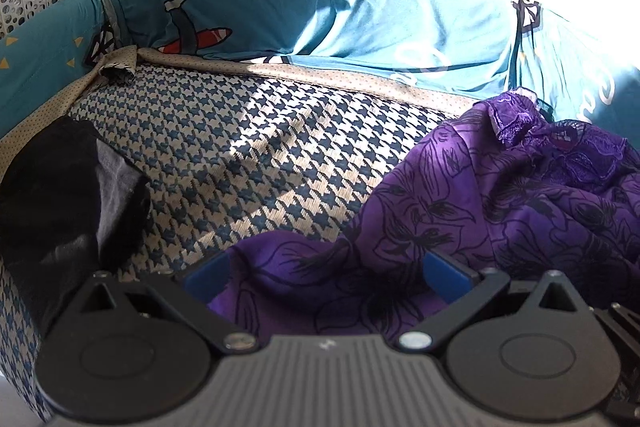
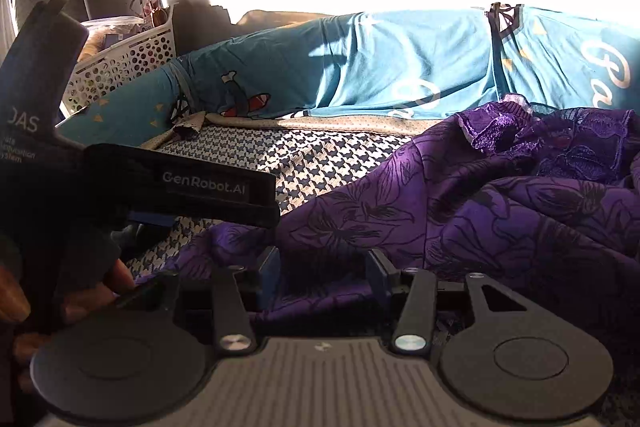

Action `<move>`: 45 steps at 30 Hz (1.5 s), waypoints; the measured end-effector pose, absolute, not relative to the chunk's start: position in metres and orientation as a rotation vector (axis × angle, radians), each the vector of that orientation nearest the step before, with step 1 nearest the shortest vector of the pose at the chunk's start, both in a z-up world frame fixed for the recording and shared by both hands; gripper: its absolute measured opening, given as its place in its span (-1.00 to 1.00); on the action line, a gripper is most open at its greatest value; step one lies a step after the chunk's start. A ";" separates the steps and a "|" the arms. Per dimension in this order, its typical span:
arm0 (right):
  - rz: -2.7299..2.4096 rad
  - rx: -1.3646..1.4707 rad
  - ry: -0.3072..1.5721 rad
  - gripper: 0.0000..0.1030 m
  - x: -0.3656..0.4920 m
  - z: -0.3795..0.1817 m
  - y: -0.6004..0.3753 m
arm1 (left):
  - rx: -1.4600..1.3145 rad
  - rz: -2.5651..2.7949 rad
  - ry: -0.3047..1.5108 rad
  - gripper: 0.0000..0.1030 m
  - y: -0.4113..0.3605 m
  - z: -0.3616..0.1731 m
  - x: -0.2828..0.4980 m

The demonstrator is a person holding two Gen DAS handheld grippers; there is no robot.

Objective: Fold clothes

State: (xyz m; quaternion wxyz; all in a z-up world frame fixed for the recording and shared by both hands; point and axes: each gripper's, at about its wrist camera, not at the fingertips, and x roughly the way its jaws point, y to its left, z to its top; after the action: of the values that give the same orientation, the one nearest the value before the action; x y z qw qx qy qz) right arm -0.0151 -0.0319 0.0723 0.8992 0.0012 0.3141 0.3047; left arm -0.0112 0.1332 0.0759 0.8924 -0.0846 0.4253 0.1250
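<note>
Two hand-held grippers, left [image 1: 326,271] and right [image 2: 324,267], are held wide open astride the near edge of the crumpled purple garment [image 1: 500,195] on the houndstooth bed [image 1: 248,147], gripping nothing. Both edge points should be pinched equally, then drawn taut before folding.

1. "GenRobot.AI", white print on the black bar of the left gripper [image 2: 182,187], seen in the right wrist view.
2. "DAS" on that gripper's dark handle body, first letter partly cut off; smaller lines beneath too dark to read beyond "...ystem".
3. White cursive lettering on the teal bedding [image 2: 400,67], at right edge, roughly "Pa...", rest out of frame.
4. Left wrist view: cursive fragments on the same bedding, unreadable.
</note>
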 end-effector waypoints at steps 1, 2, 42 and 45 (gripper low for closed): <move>0.617 0.001 0.653 -0.06 -0.016 0.072 -0.039 | -0.174 0.249 0.892 1.00 0.129 0.074 -0.011; 0.607 0.001 0.656 -0.05 -0.017 0.072 -0.045 | -0.178 0.238 0.903 1.00 0.126 0.071 -0.010; 0.046 0.142 0.547 0.17 0.030 0.102 -0.279 | 0.019 0.476 0.963 1.00 0.085 0.008 0.058; 0.022 0.147 0.536 0.38 0.042 0.098 -0.283 | -0.033 0.502 0.974 1.00 0.099 0.008 0.061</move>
State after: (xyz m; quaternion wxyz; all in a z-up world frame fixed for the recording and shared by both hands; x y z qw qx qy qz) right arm 0.0420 -0.2832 0.0977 0.9616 0.0727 0.2644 0.0108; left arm 0.0614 0.0986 0.0083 0.8535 -0.0155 0.4629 0.2388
